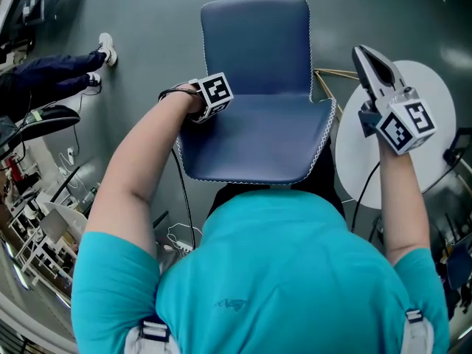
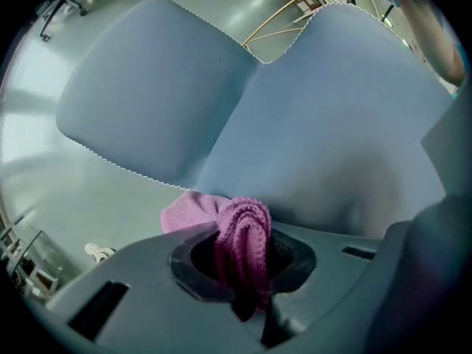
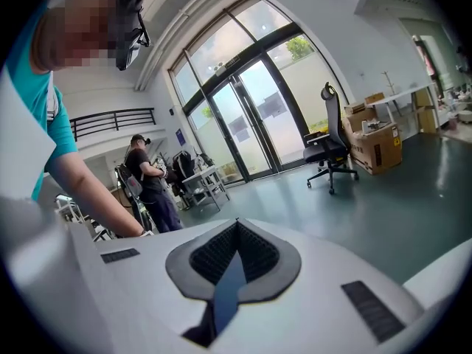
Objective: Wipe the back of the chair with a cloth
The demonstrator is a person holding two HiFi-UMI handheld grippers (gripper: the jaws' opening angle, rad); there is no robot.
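A blue chair (image 1: 254,87) with white stitched edges stands right in front of me, with gold legs showing at its right side. My left gripper (image 1: 204,103) is at the chair's left edge, where its two panels meet. It is shut on a bunched pink cloth (image 2: 198,211), which sticks out between the jaws just short of the blue chair (image 2: 324,124) surface. My right gripper (image 1: 363,54) is raised to the right of the chair, apart from it, over a white round table. Its jaws are together with nothing in them; in its own view the right gripper (image 3: 237,226) faces out into the room.
The white round table (image 1: 435,102) stands right of the chair. A seated person's legs (image 1: 63,68) stretch in at far left. Racks and cables lie at lower left. An office chair (image 3: 328,144), cardboard boxes (image 3: 376,147) and a standing person (image 3: 147,177) are farther off.
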